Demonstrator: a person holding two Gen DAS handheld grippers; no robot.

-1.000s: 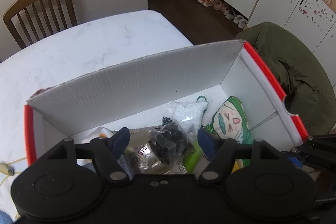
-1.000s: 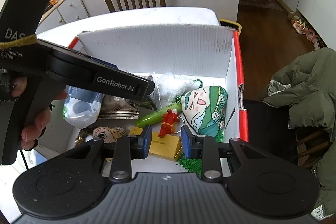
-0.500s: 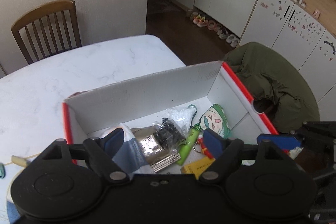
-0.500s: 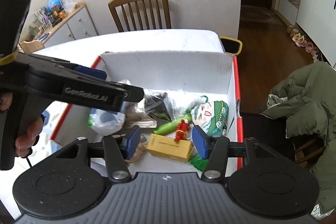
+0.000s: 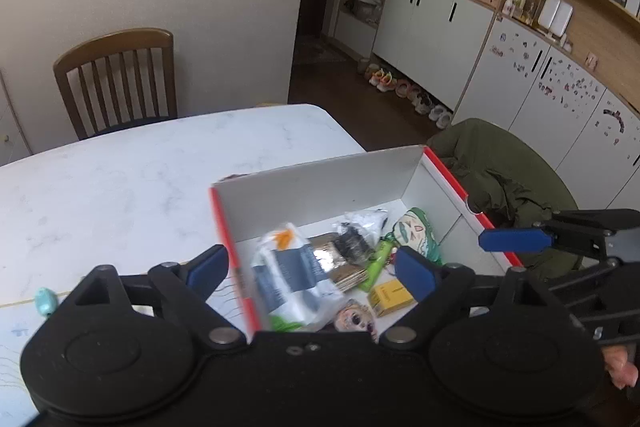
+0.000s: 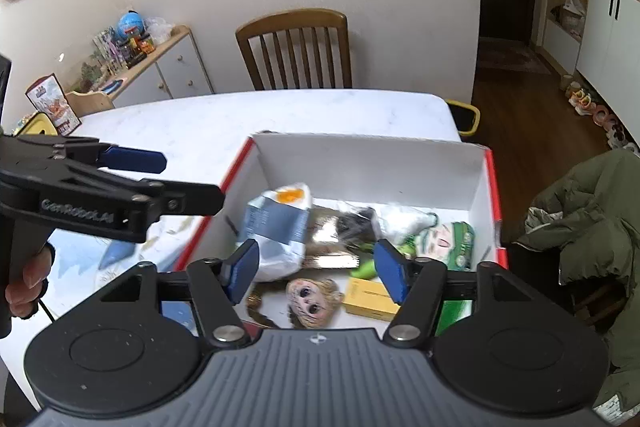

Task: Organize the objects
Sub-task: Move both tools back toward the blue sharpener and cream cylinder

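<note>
— What do the handheld grippers look like?

— Both are black plastic. The left gripper [image 5: 308, 271] has blue pads on its fingers [image 5: 208, 271], two round discs at six o'clock, and silver pivot screws. White "GenRobot.AI" lettering runs along its side in the right wrist view.

— And the other?

— The right gripper [image 6: 316, 269] has the same blue pads and silver screws, with a grey ribbed housing. A thin black cable hangs below the person's hand [image 6: 26, 281] at nine o'clock.

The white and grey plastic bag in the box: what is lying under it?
The plastic bag lies partly over a flat shiny packet on its right side. Something green shows under its near end. Whatever else lies beneath it in the box is covered.
</note>
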